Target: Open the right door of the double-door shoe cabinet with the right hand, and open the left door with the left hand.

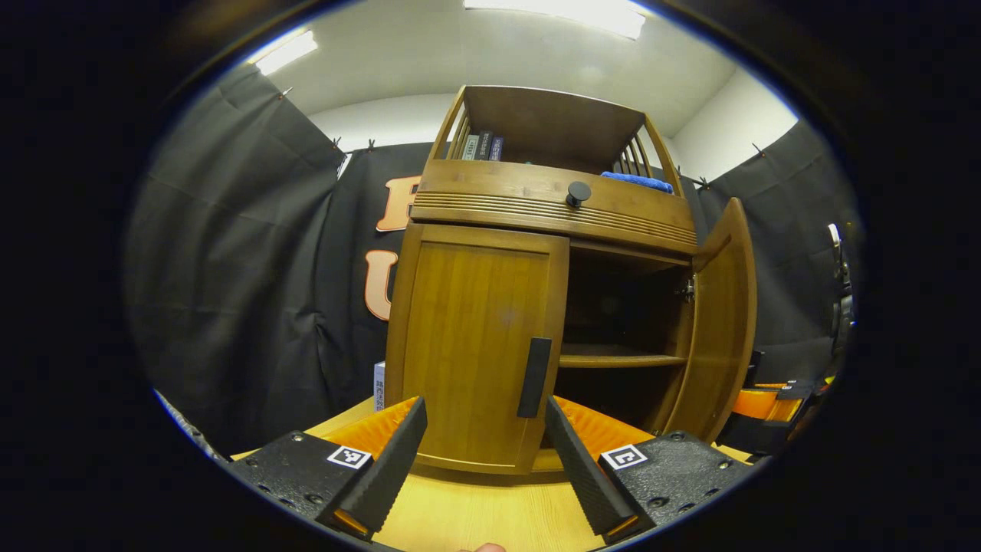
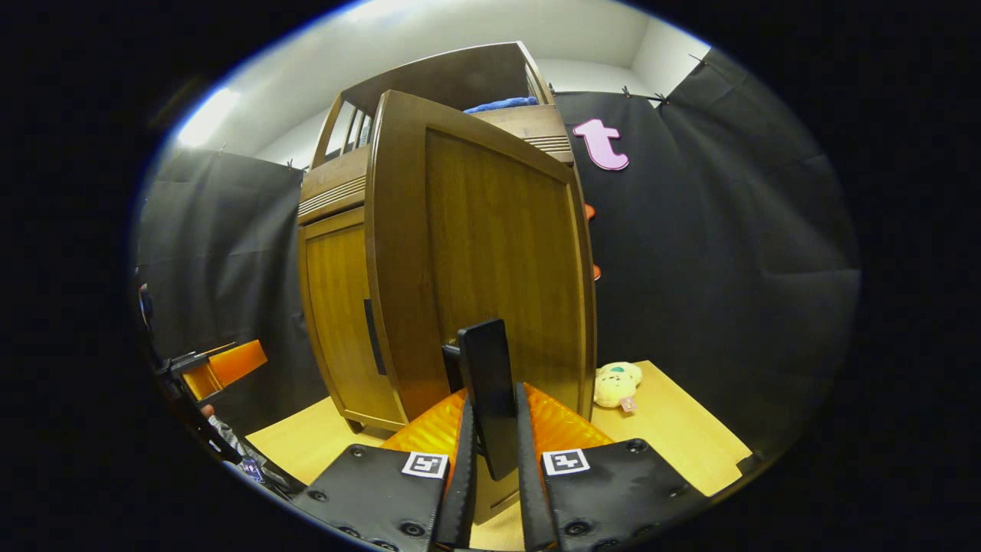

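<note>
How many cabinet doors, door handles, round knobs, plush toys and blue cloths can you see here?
Cabinet doors: 2 (left door closed, right door open)
Door handles: 2 (left handle, right handle)
Round knob: 1
Plush toy: 1
Blue cloth: 1
Total: 7

I see shoe cabinet (image 1: 536,207), brown wood, upright on counter (image 1: 490,514). Left door (image 1: 479,345) closed, flush, dark vertical handle (image 1: 534,377) at inner edge. Right door (image 1: 724,322) swung wide open, inner shelf (image 1: 621,358) exposed; interior too dark to judge. Right door's dark handle (image 2: 490,391) sits between my right gripper's (image 2: 494,491) jaws, seemingly clamped.
</note>
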A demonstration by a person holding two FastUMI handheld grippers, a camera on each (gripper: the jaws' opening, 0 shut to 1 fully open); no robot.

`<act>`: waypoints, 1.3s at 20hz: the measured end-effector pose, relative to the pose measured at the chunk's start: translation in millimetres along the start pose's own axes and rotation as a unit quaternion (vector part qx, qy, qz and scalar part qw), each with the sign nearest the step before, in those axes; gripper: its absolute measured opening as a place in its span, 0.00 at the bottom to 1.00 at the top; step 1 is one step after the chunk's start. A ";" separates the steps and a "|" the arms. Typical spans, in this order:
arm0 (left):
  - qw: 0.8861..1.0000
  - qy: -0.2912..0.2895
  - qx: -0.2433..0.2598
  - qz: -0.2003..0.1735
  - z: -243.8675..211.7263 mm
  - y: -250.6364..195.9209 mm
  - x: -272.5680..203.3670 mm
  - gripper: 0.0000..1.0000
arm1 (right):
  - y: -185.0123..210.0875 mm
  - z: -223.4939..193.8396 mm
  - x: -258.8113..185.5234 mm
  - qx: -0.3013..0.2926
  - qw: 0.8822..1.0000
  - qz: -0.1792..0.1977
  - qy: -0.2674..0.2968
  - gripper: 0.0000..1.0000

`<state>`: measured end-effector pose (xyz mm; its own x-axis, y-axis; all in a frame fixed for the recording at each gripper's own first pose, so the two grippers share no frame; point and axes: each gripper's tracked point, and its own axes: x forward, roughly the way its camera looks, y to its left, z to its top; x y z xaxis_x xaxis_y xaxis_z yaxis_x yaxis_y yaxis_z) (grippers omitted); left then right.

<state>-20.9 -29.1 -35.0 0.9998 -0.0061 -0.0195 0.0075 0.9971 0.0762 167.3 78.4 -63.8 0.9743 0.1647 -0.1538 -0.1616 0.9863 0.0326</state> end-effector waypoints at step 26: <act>1.000 0.014 -0.012 -0.005 -12.9 -3.1 5.7 0.90 | -59.4 2.3 -7.0 -0.026 1.000 -0.013 -0.003 0.25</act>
<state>-15.4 -31.2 -48.2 0.9987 -0.0147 -0.0479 0.0172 0.9985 0.0528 170.5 18.7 -62.4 0.9793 0.1393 -0.1470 -0.1441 0.9893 -0.0224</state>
